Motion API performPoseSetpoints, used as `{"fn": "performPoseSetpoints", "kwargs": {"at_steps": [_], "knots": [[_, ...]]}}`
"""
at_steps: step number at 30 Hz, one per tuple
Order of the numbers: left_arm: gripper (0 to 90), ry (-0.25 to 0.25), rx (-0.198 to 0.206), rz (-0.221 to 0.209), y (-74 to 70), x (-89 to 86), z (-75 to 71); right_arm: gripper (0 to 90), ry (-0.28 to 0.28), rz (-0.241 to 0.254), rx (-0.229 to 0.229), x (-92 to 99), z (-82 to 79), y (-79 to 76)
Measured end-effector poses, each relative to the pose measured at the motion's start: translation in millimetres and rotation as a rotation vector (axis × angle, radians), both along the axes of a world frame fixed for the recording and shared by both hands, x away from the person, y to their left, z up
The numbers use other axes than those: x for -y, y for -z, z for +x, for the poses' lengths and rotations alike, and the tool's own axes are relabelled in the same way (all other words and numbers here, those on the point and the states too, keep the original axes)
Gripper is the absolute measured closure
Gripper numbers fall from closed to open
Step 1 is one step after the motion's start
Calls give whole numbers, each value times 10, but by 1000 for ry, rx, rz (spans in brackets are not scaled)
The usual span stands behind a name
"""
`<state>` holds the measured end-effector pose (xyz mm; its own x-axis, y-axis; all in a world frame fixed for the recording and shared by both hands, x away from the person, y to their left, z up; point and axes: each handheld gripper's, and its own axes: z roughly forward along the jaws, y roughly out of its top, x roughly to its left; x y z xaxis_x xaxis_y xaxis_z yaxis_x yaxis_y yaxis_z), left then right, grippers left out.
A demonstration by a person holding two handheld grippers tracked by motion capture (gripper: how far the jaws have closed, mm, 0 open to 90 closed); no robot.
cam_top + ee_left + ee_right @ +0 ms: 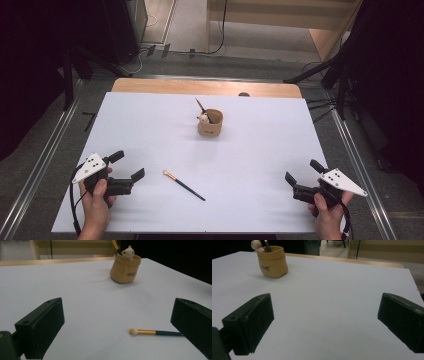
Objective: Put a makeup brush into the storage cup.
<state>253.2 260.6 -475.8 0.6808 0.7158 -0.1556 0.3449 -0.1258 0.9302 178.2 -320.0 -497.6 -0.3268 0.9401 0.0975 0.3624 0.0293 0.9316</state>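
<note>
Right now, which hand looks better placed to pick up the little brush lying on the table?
Left. The left gripper sits beside the brush, jaws open, and the brush lies just ahead of them. The right gripper is far across the table.

Table (150, 125): white sheet covers the top; a strip of bare wood shows along the far edge. Tan pot (210, 123) stands upright on the sheet, centre toward the far side; contents stick up above its rim. Small brush (183, 185) lies flat on the sheet near the front, pale tip toward the left, well apart from the pot.
</note>
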Motion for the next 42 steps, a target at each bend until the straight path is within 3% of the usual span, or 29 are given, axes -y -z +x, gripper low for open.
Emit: {"fn": "performPoseSetpoints", "kwargs": {"at_steps": [7, 11, 15, 20, 31, 42], "knots": [[0, 65, -5, 1, -40, 241, 52, 17, 2, -6, 0, -3, -17, -12], [0, 140, -32, 0, -42, 341, 103, 22, 1, -5, -3, -2, -11, -4], [0, 173, -37, -3, -47, 440, 128, 26, 4, -6, -5, 8, -7, 2], [0, 211, -69, 37, -56, 591, 177, 29, 5, -5, -7, 2, -10, 0], [0, 287, -87, 98, -111, 870, 249, 35, 7, -7, -11, 8, -10, 4], [23, 385, -112, 259, -161, 1162, 258, 37, 8, -9, -12, 7, -11, 5]]}}
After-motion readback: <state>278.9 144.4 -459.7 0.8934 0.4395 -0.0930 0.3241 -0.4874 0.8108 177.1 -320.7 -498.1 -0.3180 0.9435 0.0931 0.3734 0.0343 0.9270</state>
